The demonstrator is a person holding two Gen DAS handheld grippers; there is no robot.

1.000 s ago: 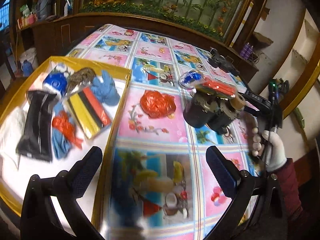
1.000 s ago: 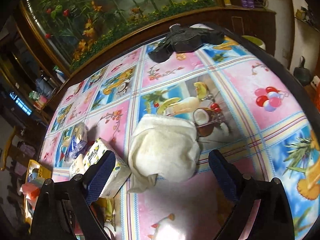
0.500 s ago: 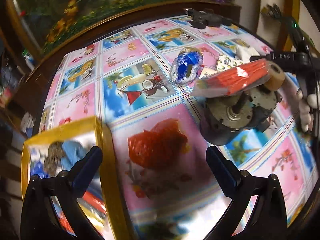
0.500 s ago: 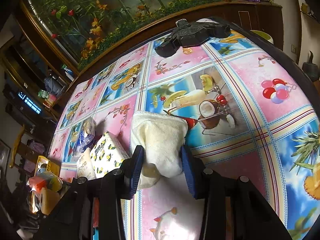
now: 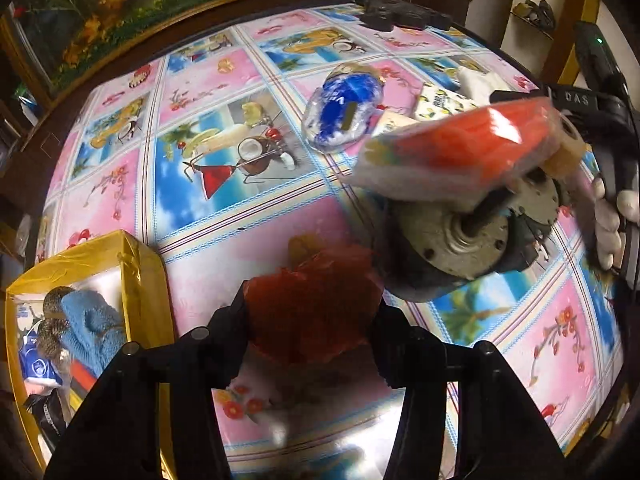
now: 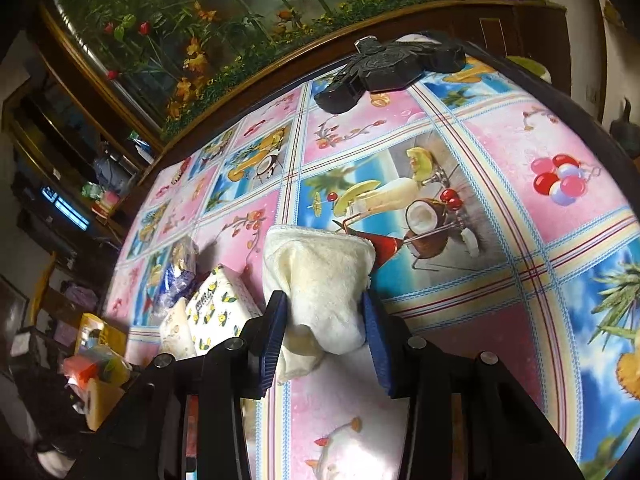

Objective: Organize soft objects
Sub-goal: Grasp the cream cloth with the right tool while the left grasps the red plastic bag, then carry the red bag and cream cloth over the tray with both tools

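A crumpled red plastic bag (image 5: 316,332) lies on the patterned tablecloth, and my left gripper (image 5: 310,302) is closing on it, both pads touching its sides. A folded cream towel (image 6: 320,264) sits between the blue pads of my right gripper (image 6: 323,304), which is shut on it, squeezing its near end. The yellow box (image 5: 148,280) at lower left of the left wrist view holds a blue glove (image 5: 92,324) and other soft items. A gloved hand (image 5: 608,216) holds the right gripper's handle at the right edge.
A grey motor-like object (image 5: 460,240) with an orange packet (image 5: 472,144) on top stands right of the red bag. A blue-and-white packet (image 5: 344,112) and a lemon-print tissue pack (image 6: 216,308) lie left of the towel. A black device (image 6: 384,68) rests at the far edge.
My left gripper swung right from the yellow box, dropped over the red bag and closed from wide open onto it. My right gripper closed on the cream towel and has held still since.
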